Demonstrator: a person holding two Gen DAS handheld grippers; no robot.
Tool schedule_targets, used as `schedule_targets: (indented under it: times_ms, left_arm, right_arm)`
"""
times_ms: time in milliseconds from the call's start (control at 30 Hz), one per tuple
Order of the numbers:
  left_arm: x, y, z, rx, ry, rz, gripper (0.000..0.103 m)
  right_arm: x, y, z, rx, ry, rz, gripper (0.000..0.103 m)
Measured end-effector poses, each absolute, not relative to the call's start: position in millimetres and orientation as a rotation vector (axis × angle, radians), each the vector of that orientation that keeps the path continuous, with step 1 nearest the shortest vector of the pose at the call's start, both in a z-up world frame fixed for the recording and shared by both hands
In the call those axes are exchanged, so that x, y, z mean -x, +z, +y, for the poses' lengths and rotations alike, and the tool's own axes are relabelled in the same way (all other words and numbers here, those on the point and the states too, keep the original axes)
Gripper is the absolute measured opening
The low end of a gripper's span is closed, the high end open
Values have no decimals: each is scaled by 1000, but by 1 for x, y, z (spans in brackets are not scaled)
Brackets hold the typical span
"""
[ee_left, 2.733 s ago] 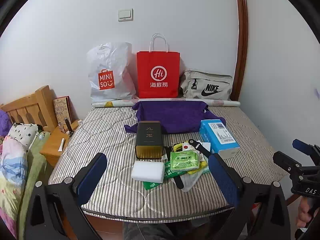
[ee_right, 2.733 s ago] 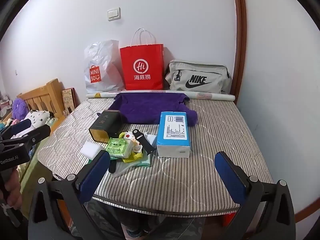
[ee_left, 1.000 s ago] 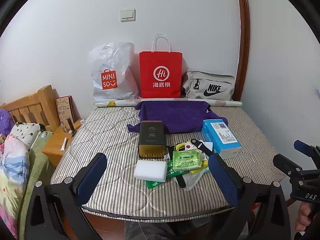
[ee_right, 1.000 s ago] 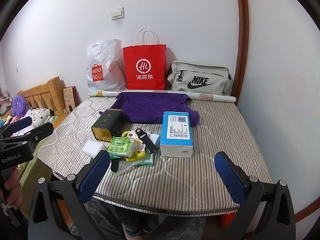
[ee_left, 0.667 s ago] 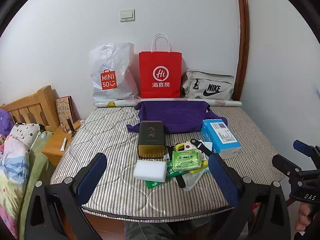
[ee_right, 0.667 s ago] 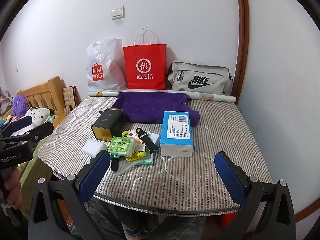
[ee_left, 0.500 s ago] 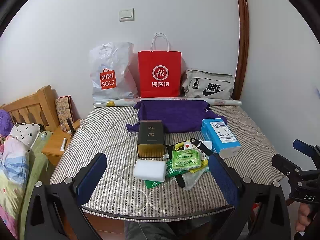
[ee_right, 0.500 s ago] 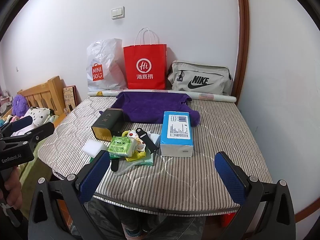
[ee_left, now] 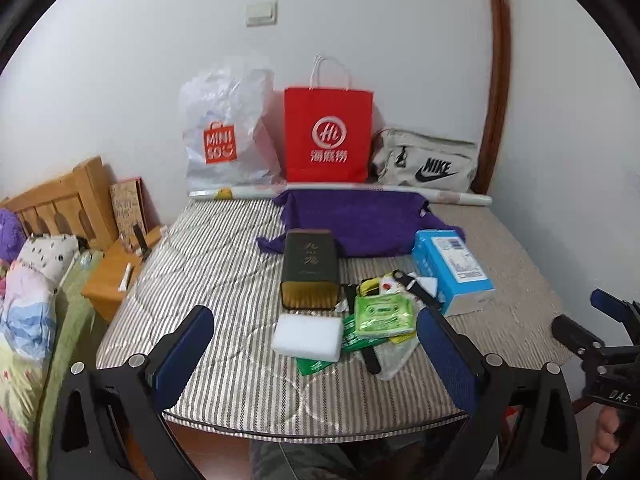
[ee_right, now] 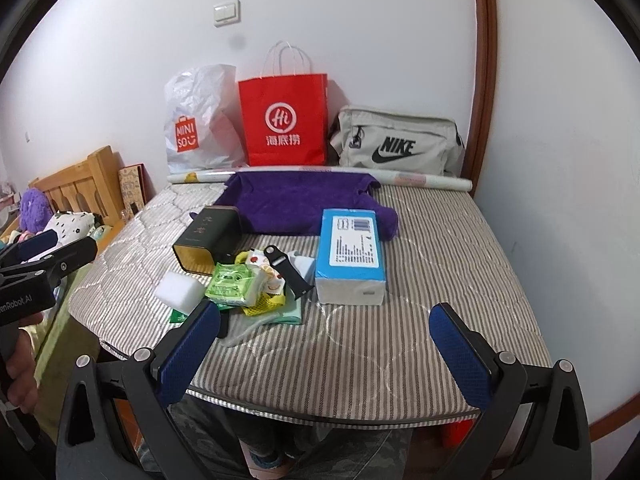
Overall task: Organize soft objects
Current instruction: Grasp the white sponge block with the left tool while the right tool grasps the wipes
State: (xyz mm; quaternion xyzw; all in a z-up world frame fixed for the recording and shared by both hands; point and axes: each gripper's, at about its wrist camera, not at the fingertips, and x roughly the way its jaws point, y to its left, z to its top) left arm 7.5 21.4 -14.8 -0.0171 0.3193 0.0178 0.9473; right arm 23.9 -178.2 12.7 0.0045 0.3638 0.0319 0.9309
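A purple cloth (ee_left: 356, 220) (ee_right: 296, 200) lies spread at the back of the striped mattress (ee_left: 224, 264) (ee_right: 440, 264). A white sponge block (ee_left: 307, 338) (ee_right: 180, 288) and a green wipes pack (ee_left: 383, 312) (ee_right: 232, 284) lie in a small heap near the front. My left gripper (ee_left: 316, 340) is open and empty, held before the mattress's front edge. My right gripper (ee_right: 324, 328) is open and empty, also before the front edge, further right.
A dark tin box (ee_left: 310, 274) and a blue carton (ee_left: 452, 264) flank the heap. A white Miniso bag (ee_left: 224, 136), a red paper bag (ee_left: 328, 136) and a grey Nike bag (ee_left: 428, 160) stand along the back wall. A wooden bed (ee_left: 52, 204) stands at left.
Both views shifted slightly; the grippers stayed open and empty and hovered near the mattress's front edge. Nothing on the mattress moved.
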Motion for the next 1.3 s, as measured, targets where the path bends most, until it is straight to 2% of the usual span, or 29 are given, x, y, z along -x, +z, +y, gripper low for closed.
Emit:
schedule_targets:
  times_ms: [300, 733, 1133, 1167, 1200, 1300]
  left_arm:
    - [-48, -70, 45, 57, 21, 757, 102]
    - [-98, -140, 44, 33, -93, 871, 102]
    - [-130, -172, 50, 39, -151, 910, 101]
    - [-131, -173, 52, 48, -153, 907, 98]
    - [-132, -174, 56, 78, -170, 900, 80]
    - [-130, -170, 67, 151, -191, 885, 79]
  right_arm:
    - [-37, -13, -181, 19, 89, 697, 103]
    - [-84, -68, -181, -46, 165, 851, 103]
    - [-110, -81, -155, -26, 244, 900, 103]
    - [-112, -82, -151, -24, 255, 901, 103]
    - [-114, -82, -148, -21, 264, 903, 103]
    - [-120, -83, -135, -1, 288, 910, 103]
